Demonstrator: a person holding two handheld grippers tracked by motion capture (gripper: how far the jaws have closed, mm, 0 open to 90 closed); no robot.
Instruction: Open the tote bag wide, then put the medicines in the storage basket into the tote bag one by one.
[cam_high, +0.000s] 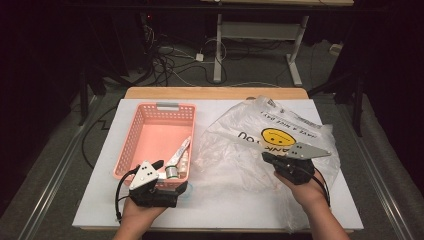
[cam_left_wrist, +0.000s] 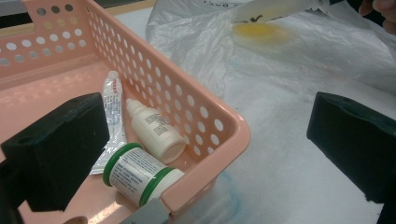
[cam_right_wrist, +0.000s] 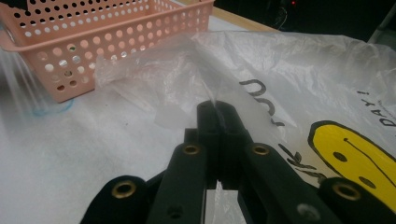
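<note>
Beside perforated pink basket (cam_high: 150, 131), left claw (cam_left_wrist: 205, 140) wide open; right claw (cam_right_wrist: 218, 112) pinching crinkly plastic bag (cam_right_wrist: 299, 79)

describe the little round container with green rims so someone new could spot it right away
Start at the pink perforated basket on the left of the white table, and look in its near corner, by the open left gripper. Three items lie there: a flat tube, a small white dropper bottle and the container. It is the short white cylinder on its side with a green band at each end.
</note>
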